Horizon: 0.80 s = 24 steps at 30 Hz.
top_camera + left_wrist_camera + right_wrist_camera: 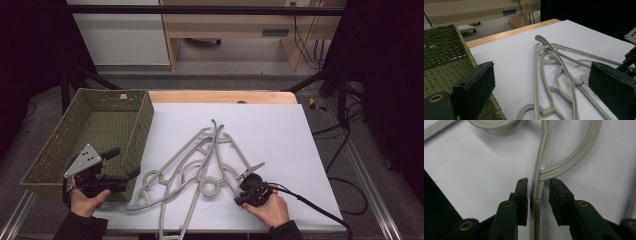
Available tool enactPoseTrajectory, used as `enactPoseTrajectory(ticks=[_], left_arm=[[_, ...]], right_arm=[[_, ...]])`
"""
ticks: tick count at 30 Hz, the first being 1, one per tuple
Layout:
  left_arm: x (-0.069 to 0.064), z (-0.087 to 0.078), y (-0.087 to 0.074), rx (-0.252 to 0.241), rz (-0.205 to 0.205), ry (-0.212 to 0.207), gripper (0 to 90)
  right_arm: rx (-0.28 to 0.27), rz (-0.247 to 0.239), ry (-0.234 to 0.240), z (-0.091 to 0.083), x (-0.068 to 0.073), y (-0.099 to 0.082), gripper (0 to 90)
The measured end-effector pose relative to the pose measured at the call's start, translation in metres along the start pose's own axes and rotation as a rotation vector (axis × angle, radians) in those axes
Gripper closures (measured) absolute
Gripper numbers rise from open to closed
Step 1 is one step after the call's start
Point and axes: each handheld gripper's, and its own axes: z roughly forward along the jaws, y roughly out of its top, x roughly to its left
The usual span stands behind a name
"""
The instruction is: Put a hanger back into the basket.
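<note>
Hangers (200,160) all on tabletop, basket (47,155) empty; right hand-held gripper (538,188) straddling one, not clenched; left hand-held gripper (541,87) released.

Green woven basket (127,145) beside white sheet (280,130).

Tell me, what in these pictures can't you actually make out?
- How many hangers lie tangled on the white sheet: high view, they overlap.
- Whether the right gripper touches the hanger bar between its jaws: right gripper view, small gaps each side.
- The basket floor nearest the person: high view, left gripper covers it.
- Hanger ends: cut off by the bottom edge.
</note>
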Motion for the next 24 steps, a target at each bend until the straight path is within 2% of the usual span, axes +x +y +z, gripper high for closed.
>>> enactPoseTrajectory(ticks=[1, 4, 7, 8, 14, 19, 21, 24], left_arm=[[0.0, 0.0, 0.0, 0.0, 0.0, 0.0, 6.5], [0.0, 0.0, 0.0, 0.002, 0.001, -0.001, 6.5], [0.0, 0.0, 0.0, 0.003, 0.003, 0.0, 6.6], [0.0, 0.0, 0.0, 0.003, 0.004, 0.0, 6.6], [-0.001, 0.0, 0.0, 0.004, 0.004, 0.0, 6.8], [-0.001, 0.0, 0.0, 0.003, 0.006, 0.0, 6.8], [-0.002, 0.0, 0.0, 0.002, 0.006, 0.0, 6.8], [-0.002, 0.0, 0.0, 0.003, 0.008, -0.001, 6.8]], right_arm=[[0.003, -0.012, -0.009, 0.001, 0.0, 0.0, 69.6], [0.003, -0.01, -0.015, 0.001, 0.0, 0.001, 71.6], [0.004, -0.007, -0.002, 0.002, 0.0, 0.001, 76.2], [0.015, 0.011, 0.005, 0.001, 0.001, 0.002, 78.7], [0.021, 0.043, 0.022, 0.001, -0.001, 0.002, 80.2], [0.021, 0.065, 0.005, -0.005, -0.003, 0.002, 81.3], [0.026, 0.057, -0.017, -0.009, -0.005, 0.002, 81.4], [0.001, 0.076, -0.006, -0.016, -0.007, 0.001, 81.6]])
